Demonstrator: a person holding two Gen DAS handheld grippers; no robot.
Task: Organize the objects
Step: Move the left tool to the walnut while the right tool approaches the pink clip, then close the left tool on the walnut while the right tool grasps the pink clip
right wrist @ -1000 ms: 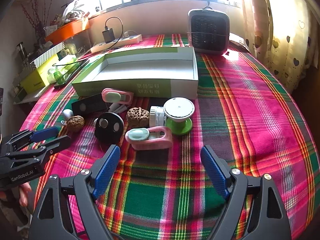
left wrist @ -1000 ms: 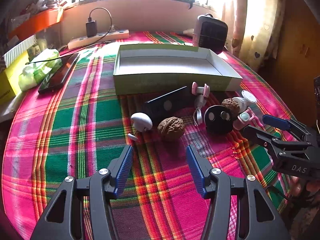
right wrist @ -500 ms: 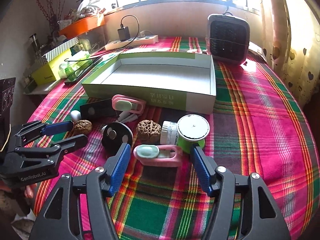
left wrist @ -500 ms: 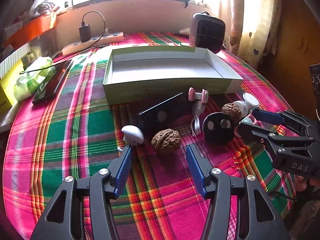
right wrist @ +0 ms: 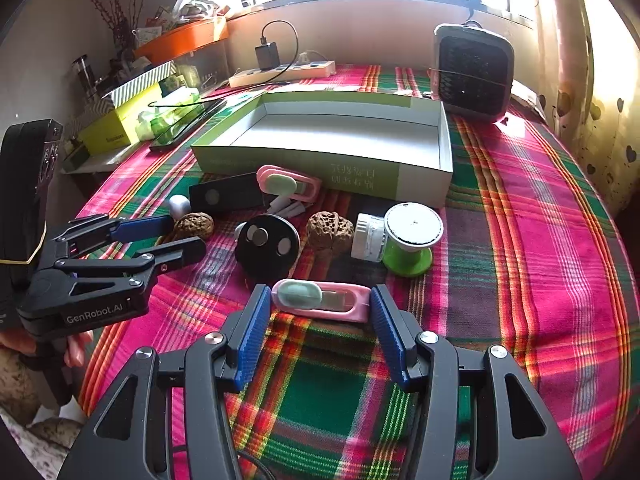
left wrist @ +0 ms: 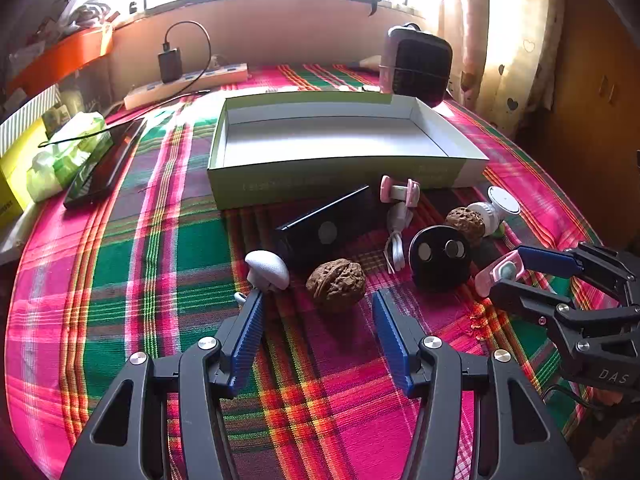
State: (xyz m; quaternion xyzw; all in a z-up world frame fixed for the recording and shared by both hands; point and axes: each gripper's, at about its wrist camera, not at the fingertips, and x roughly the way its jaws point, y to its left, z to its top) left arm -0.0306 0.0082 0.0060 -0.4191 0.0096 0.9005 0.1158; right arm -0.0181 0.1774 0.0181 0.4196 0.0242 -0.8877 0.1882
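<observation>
A big open box (right wrist: 420, 184) is seen on the checked surface (right wrist: 540, 240). In front of the box, a black round disc (right wrist: 267, 247) and a walnut (left wrist: 337, 283) are laid. The right gripper (right wrist: 317, 307) is set around a pink clip (right wrist: 324, 300) nearest the camera; its jaws have just been closing and touch both ends. The left gripper (left wrist: 318, 320) is held with jaws apart, before the walnut.

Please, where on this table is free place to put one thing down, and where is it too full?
Free: inside the open box, its floor bare; the cloth right of the box and the green spool, toward the curtain; the cloth left of the white mushroom piece, before the phone. Crowded: the strip just before the box, between both tools.
</observation>
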